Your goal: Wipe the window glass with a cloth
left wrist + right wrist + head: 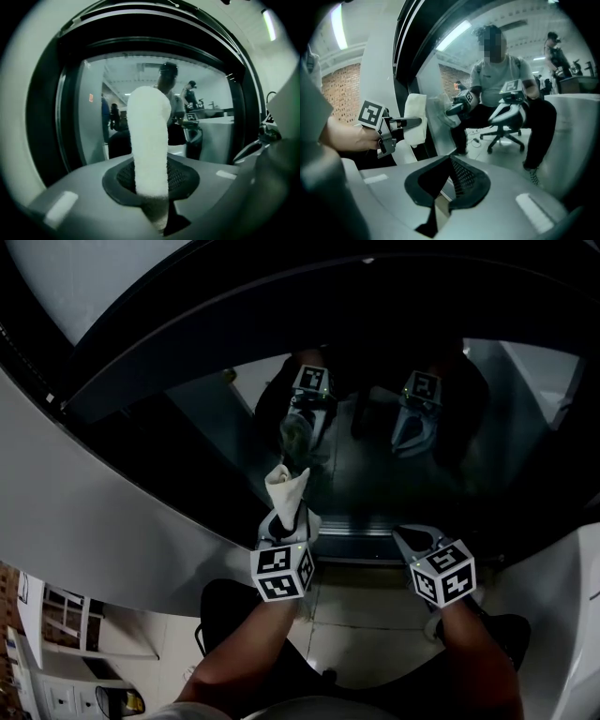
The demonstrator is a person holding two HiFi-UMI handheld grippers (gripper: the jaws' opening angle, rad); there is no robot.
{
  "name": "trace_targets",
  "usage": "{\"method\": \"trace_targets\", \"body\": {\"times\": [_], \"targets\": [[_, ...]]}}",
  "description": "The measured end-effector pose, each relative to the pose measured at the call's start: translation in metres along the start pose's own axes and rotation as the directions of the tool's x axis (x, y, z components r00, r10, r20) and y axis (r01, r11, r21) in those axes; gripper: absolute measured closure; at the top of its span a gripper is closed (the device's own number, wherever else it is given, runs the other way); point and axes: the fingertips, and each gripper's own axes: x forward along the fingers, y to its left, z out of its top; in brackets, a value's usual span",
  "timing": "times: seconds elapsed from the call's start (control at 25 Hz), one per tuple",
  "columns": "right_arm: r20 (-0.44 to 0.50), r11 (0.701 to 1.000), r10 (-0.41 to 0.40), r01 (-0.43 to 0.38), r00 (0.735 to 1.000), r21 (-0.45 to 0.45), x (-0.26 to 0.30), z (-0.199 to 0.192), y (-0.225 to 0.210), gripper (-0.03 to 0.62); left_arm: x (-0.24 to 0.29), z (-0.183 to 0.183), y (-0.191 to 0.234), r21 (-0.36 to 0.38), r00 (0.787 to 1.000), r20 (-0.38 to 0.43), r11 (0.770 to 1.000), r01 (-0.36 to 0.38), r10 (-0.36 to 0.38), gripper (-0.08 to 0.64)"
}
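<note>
We clamp the white cloth point(149, 140) in our left gripper point(284, 521) before the window glass point(211, 401); our right gripper point(449, 176) is closed, empty.

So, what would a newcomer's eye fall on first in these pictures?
The white cloth, clamped in the left gripper and sticking out past its jaws, stands out bright against the dark window glass at the middle of the head view. The glass works like a mirror and shows both grippers and the seated person. The right gripper, at lower right, is shut and empty.
</note>
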Motion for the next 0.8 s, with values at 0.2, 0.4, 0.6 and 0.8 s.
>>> {"method": "trace_targets", "body": {"times": [0.2, 0.4, 0.6, 0.8], "targets": [[-0.005, 1.000, 0.009, -0.009, 1.000, -0.002, 0.010, 0.003, 0.015, 0.591, -0.003, 0.001, 0.071, -0.090, 0.990, -0.025, 0.986, -0.141, 0.139, 0.460], [0.000, 1.000, 0.024, -0.024, 1.000, -0.006, 0.007, 0.001, -0.001, 0.591, 0.016, 0.004, 0.077, -0.119, 0.978, -0.033, 0.970, -0.210, 0.207, 0.460], [0.000, 1.000, 0.025, -0.025, 1.000, -0.007, 0.011, 0.003, -0.004, 0.591, 0.025, 0.009, 0.076, -0.128, 0.975, -0.021, 0.966, -0.224, 0.223, 0.460], [0.004, 1.000, 0.027, -0.027, 1.000, -0.003, 0.016, 0.005, -0.006, 0.591, 0.036, 0.011, 0.075, -0.114, 0.970, -0.009, 0.964, -0.242, 0.242, 0.460]]}}
